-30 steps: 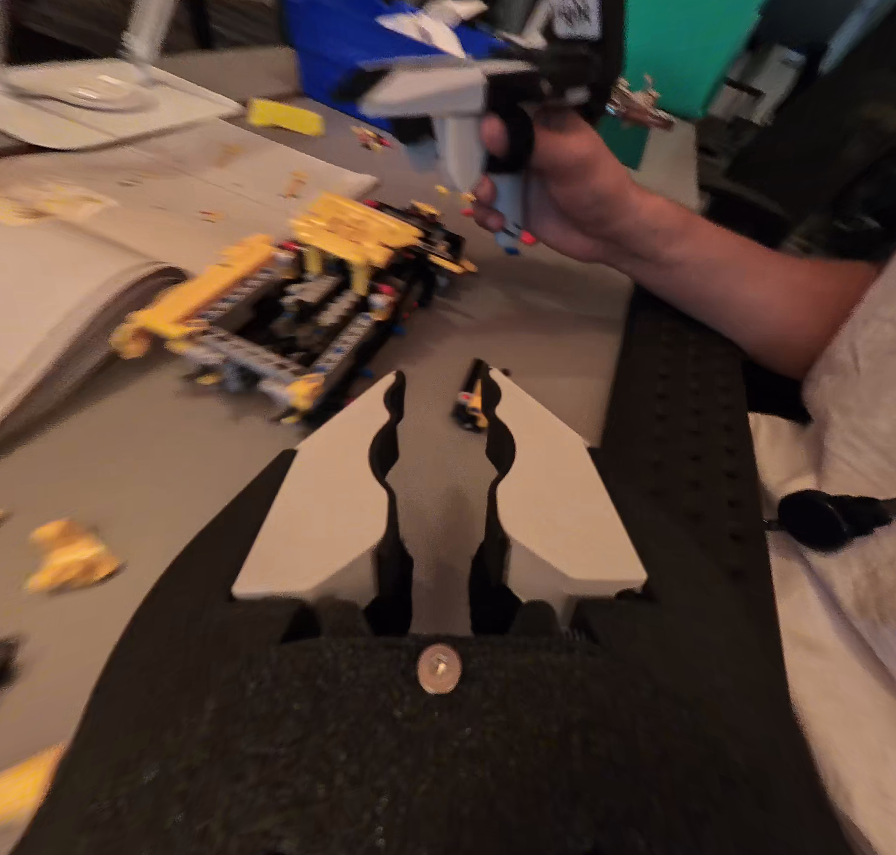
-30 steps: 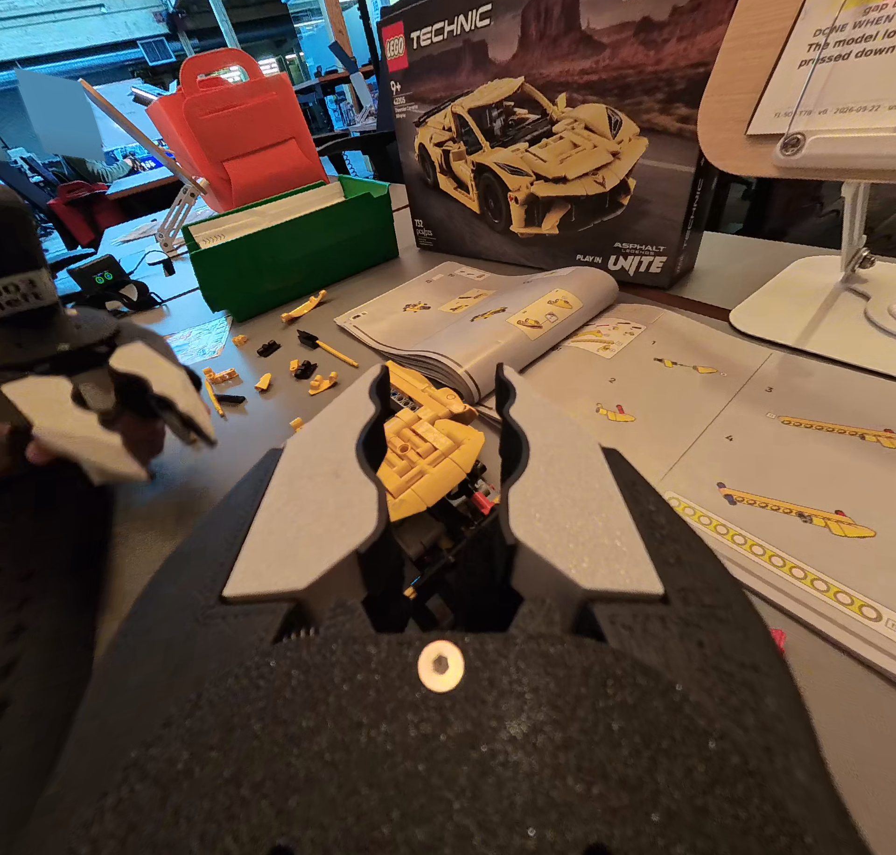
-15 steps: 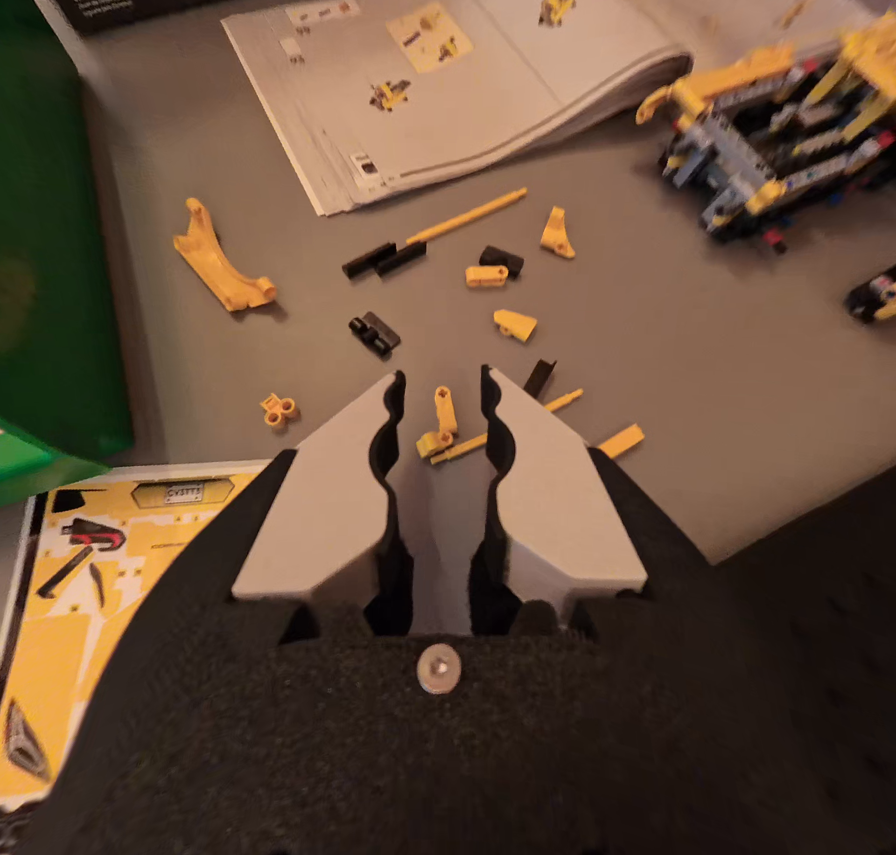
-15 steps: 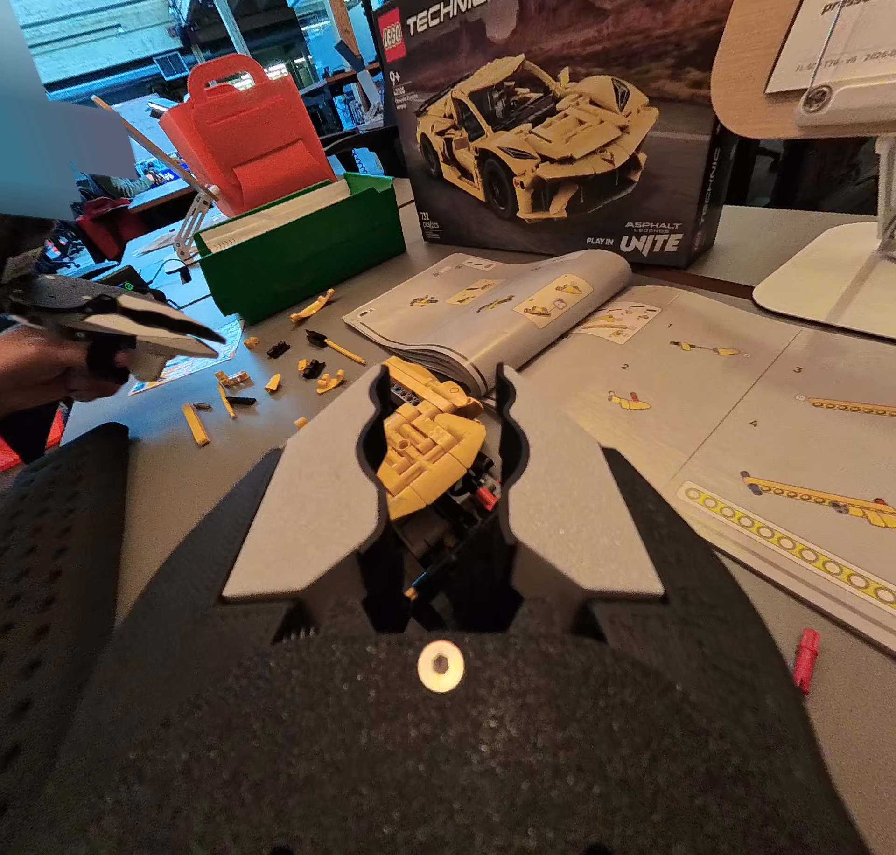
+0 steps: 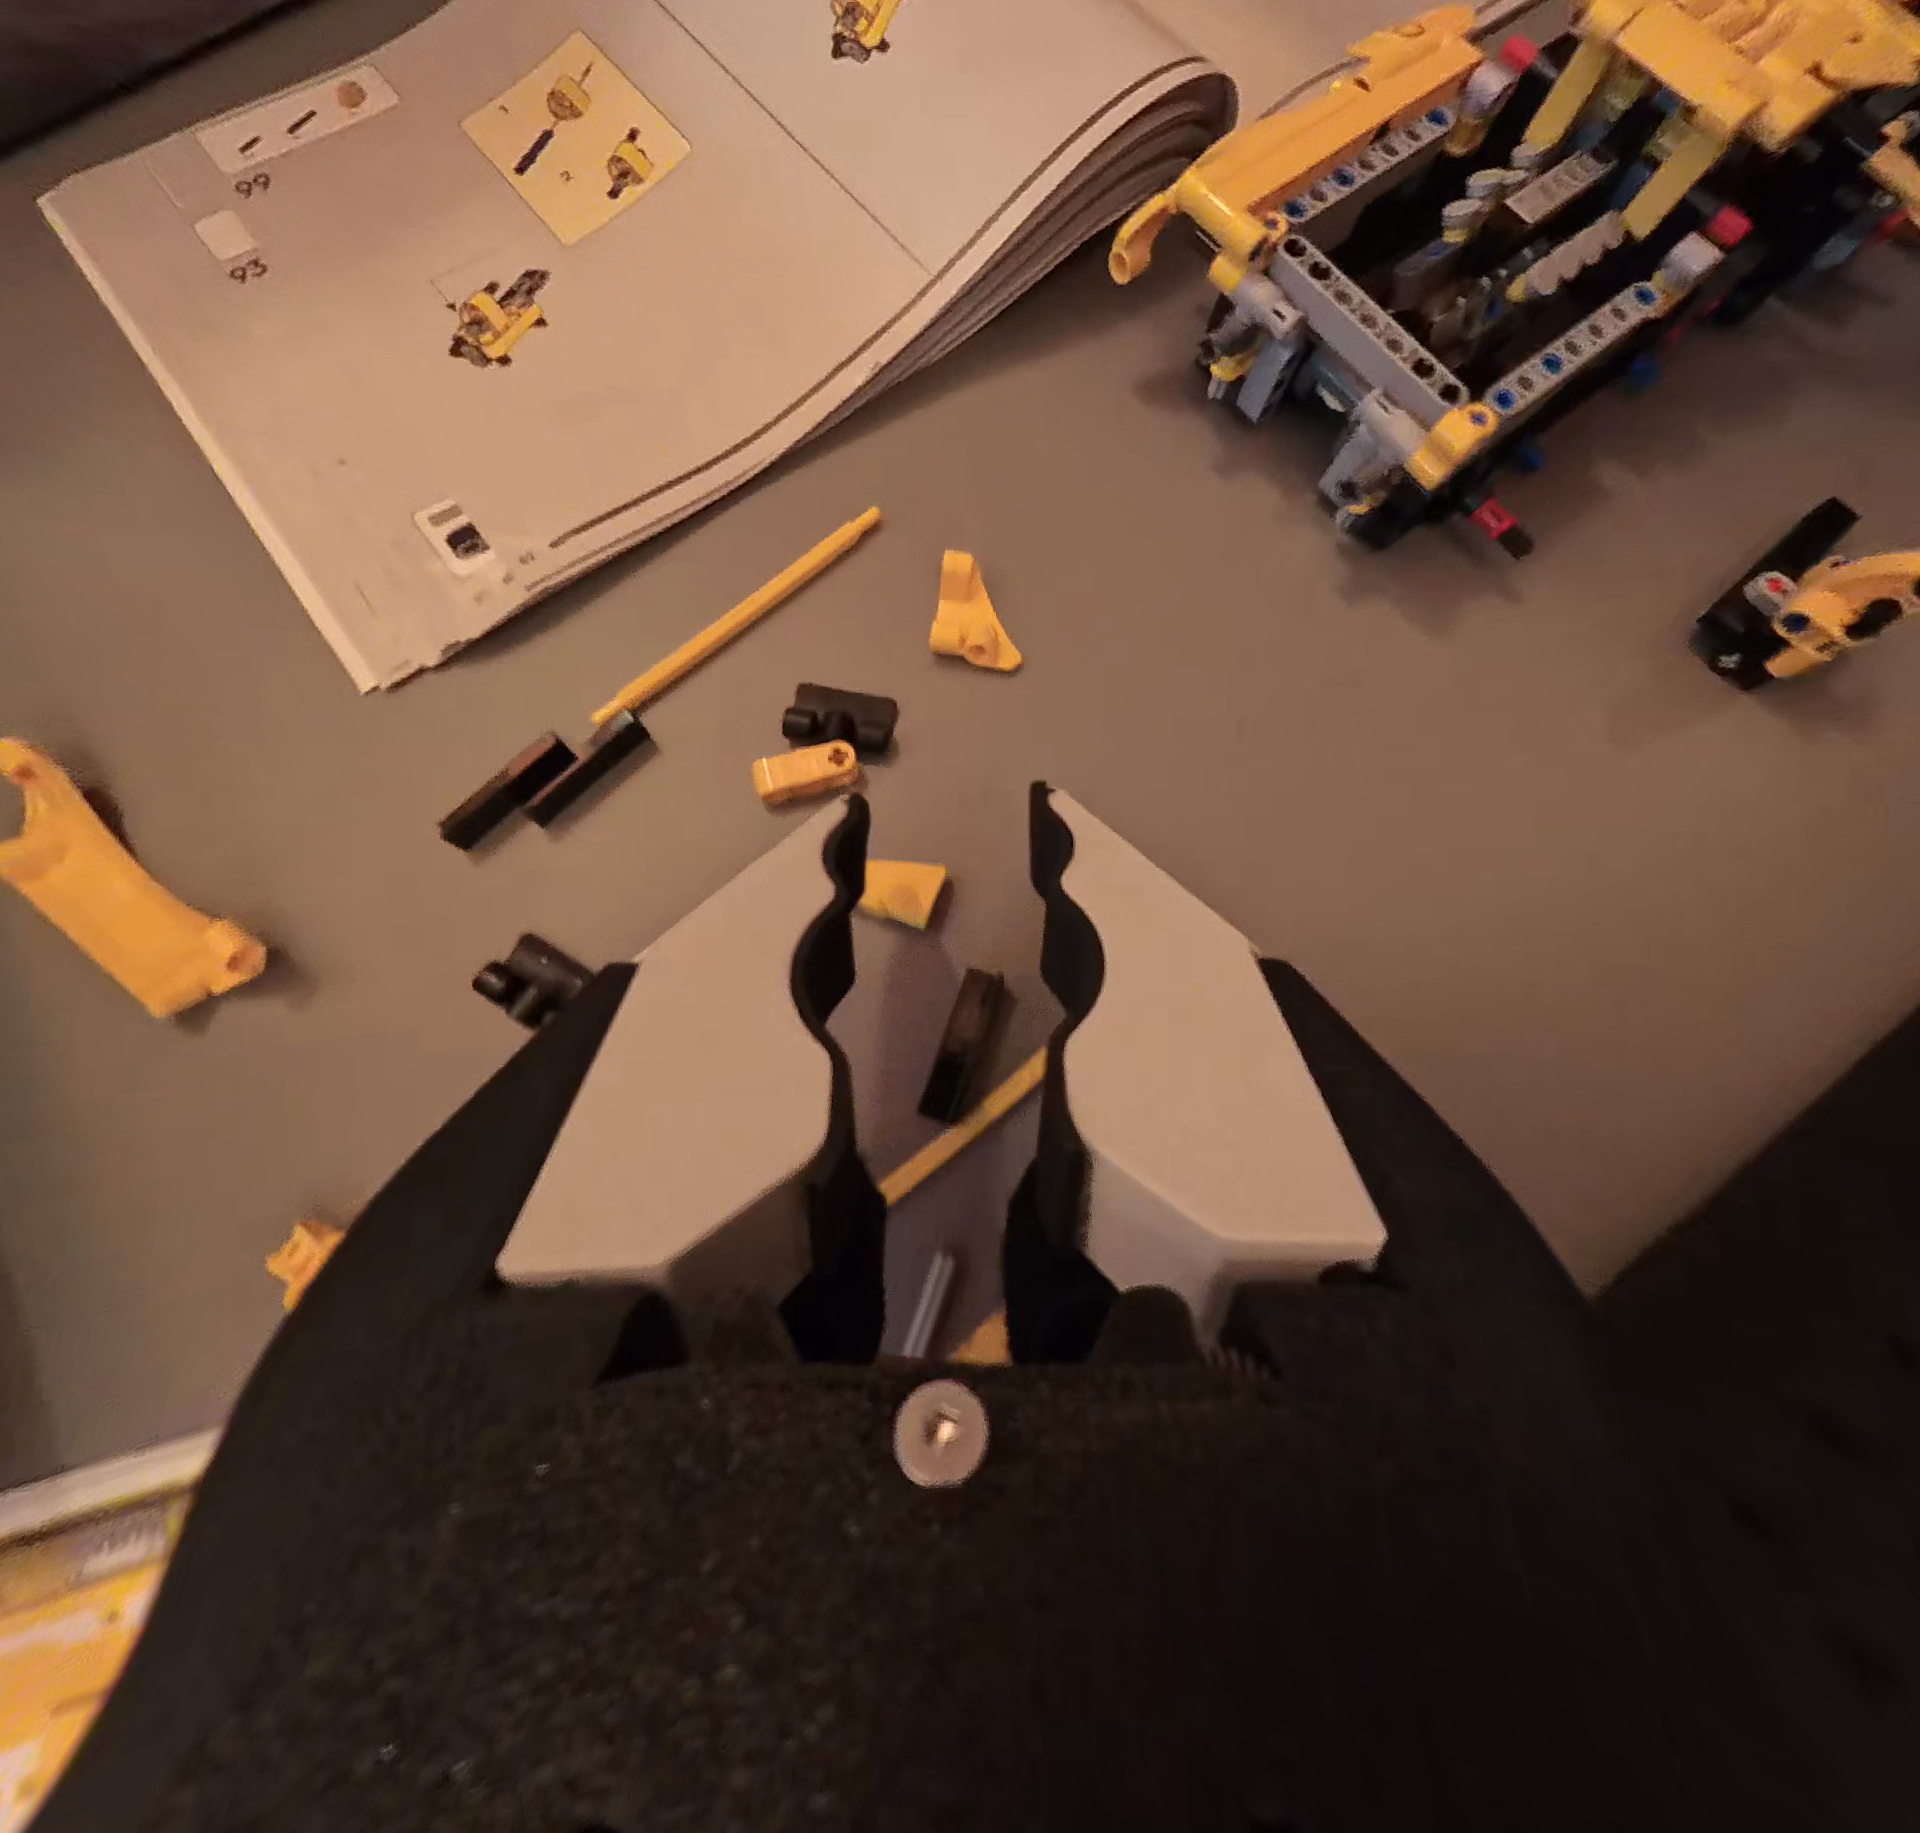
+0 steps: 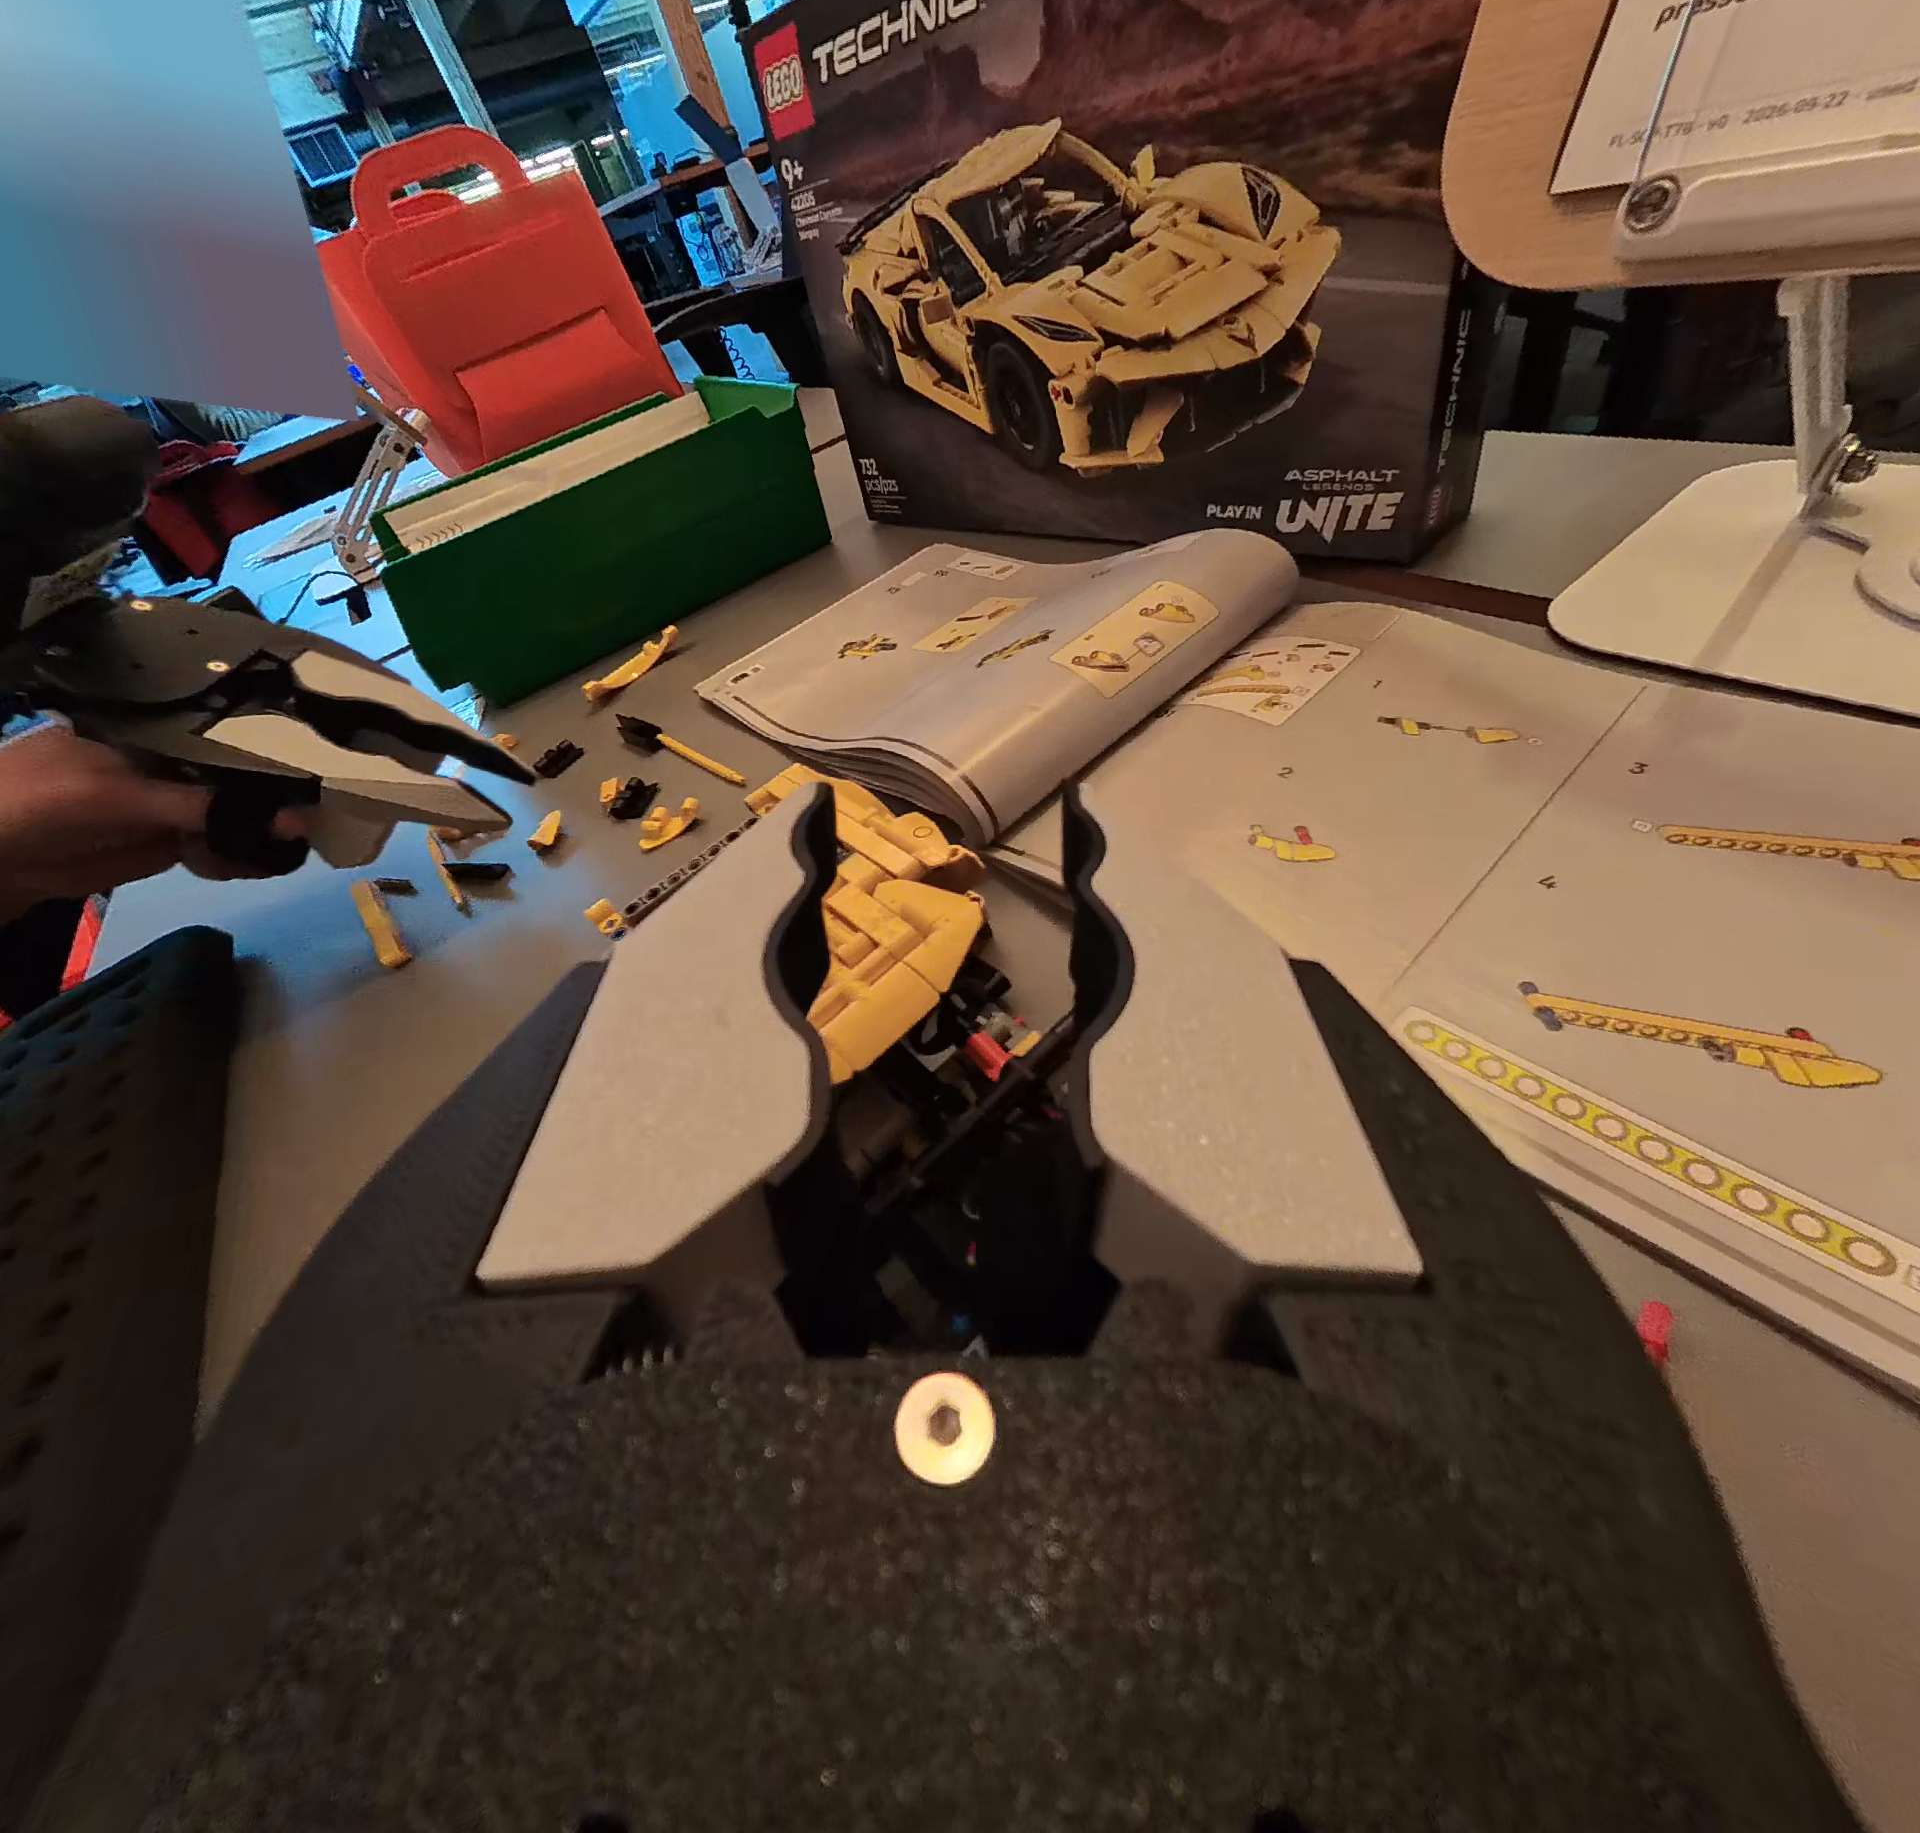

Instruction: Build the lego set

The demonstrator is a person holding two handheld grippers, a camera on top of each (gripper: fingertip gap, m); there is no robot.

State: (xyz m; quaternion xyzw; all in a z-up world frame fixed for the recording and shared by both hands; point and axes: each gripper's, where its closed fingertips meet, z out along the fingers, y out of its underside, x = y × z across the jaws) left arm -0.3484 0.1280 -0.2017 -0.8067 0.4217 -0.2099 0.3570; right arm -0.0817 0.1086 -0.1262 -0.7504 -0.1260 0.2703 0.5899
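Two jaws flanking car model, right hand-held gripper

1. Left gripper tilted steeply down over the grey table, jaws parted, nothing clamped, tips just above that surface.
2. Right gripper held low and nearly level over the same table, jaws spread wide.
3. Left hand wrapped around its gripper's handle.
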